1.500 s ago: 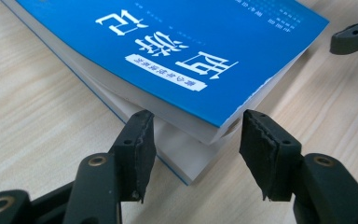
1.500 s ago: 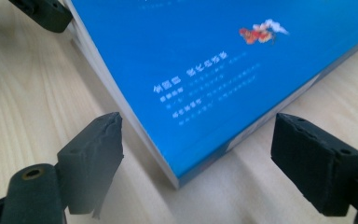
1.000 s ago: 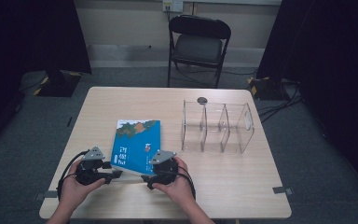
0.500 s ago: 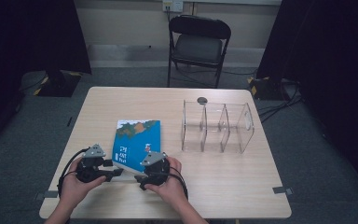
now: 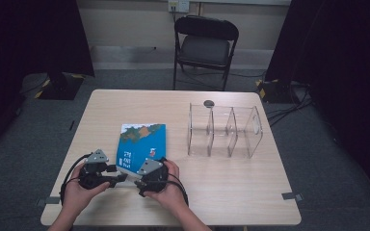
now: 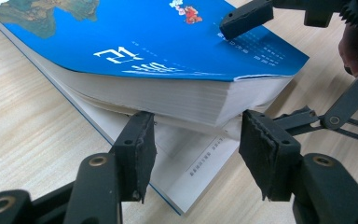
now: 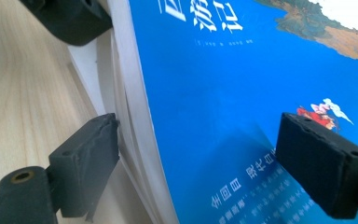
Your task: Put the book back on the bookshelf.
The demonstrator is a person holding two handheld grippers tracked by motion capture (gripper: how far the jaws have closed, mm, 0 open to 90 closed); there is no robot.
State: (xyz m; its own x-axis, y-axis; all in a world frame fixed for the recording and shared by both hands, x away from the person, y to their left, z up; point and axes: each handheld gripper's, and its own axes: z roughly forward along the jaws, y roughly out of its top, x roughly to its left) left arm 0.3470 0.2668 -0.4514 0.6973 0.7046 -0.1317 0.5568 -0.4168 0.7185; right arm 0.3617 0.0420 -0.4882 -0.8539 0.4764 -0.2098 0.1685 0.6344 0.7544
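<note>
- Book (image 5: 141,144) with a blue cover lies flat on the tabletop (image 5: 231,187), left of the middle and nearer the near edge than the far one, its short lower edge towards the person.
- Left gripper (image 5: 118,177) sits at the book's near left corner, held by the left hand (image 5: 79,190). In the left gripper view its jaws stand a little apart at the page edges, one pad (image 6: 135,151) touching the underside of the lifted block of pages while the other stands just off the corner; whether they pinch anything cannot be told.
- In that same view the bottom cover and a few leaves stay flat on the wood, and the rest of the book is raised slightly above them at this corner.
- Right gripper (image 5: 136,175) lies just beside the left one at the book's near edge, held by the right hand (image 5: 171,190). In the right gripper view its jaws are apart, one pad (image 7: 91,156) against the fanned page edges low at the side, the other over the blue cover; no clamping can be made out.
- Clear divided organiser (image 5: 224,131) stands well apart towards the right edge of the tabletop, with a small dark round thing (image 5: 208,103) just beyond its far left corner.
- Folding chair (image 5: 204,45) stands on the floor past the far edge.
</note>
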